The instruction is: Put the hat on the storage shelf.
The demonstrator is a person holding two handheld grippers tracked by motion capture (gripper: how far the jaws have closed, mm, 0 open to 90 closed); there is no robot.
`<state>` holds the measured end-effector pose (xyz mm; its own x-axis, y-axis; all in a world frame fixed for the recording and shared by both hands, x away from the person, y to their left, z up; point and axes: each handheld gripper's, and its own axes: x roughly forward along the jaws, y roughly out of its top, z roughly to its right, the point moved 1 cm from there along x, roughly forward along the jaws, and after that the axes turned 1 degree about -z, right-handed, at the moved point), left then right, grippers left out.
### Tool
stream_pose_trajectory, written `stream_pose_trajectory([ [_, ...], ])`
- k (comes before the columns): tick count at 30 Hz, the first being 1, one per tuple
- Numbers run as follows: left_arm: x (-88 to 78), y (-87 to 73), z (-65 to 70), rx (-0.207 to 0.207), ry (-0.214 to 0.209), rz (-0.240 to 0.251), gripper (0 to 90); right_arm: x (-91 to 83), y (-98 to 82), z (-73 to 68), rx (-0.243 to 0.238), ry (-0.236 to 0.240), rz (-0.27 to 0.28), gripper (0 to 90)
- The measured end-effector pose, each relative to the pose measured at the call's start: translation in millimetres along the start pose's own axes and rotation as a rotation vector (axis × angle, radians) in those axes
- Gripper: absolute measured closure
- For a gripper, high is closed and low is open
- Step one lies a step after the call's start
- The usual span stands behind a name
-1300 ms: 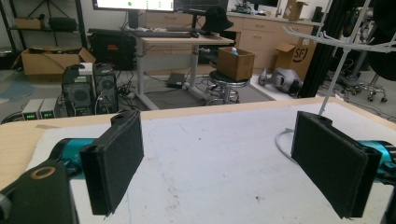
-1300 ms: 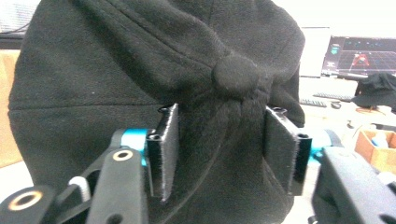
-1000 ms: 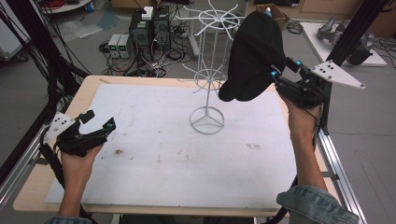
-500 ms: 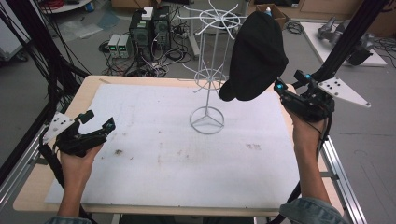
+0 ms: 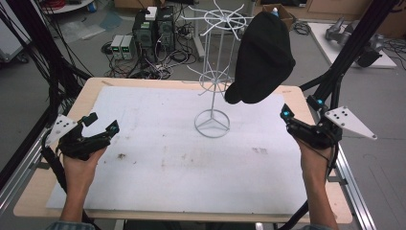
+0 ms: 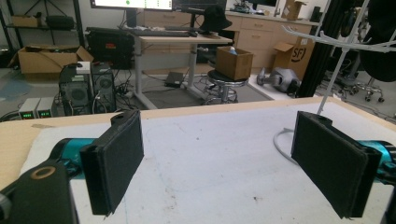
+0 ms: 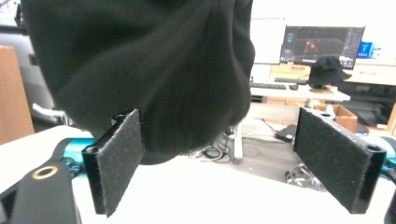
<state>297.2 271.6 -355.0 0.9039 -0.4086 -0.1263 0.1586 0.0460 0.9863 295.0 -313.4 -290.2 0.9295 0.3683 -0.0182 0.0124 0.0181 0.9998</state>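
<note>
1. White matting (image 5: 158, 158), stained, covers my wooden table (image 5: 91, 91); the black hat (image 5: 262, 55) hangs on the wire rack (image 5: 213, 76).
2. My left gripper (image 6: 217, 163) gapes over matting, desks behind.
3. My right gripper (image 7: 233, 163), just opening, faces the hat, empty.

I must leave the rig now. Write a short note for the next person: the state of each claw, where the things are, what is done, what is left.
Left claw: open, holds nothing, low over the left side of the table.
Right claw: jaws have just been opening, now wide with nothing between them; it sits below and right of the black hat.
Black hat: hangs on the white wire stand at mid table, free of the claw.
Done: hat seems hung and released.
Left: probably only to draw the right claw away.
</note>
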Motion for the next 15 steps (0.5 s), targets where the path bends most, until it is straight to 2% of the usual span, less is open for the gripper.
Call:
stream_pose_trajectory([
  [2,-0.1,-0.4,-0.4,0.002,0.0,-0.003,17.1,-3.0,-10.4,-2.6,-0.005,-0.012,-0.015,12.4],
  [7,-0.3,-2.6,-2.4,-0.004,0.004,-0.007,17.1,-6.5,-20.8,-8.3,-0.015,-0.01,-0.029,12.3],
  [10,-0.6,-4.4,-2.6,-0.007,0.004,-0.011,17.1,-7.4,-27.4,-15.3,-0.043,-0.003,-0.046,12.0],
  [15,-3.7,-6.7,-3.7,-0.004,0.009,-0.022,17.1,-7.7,-42.3,-25.8,-0.041,0.016,-0.074,12.0],
])
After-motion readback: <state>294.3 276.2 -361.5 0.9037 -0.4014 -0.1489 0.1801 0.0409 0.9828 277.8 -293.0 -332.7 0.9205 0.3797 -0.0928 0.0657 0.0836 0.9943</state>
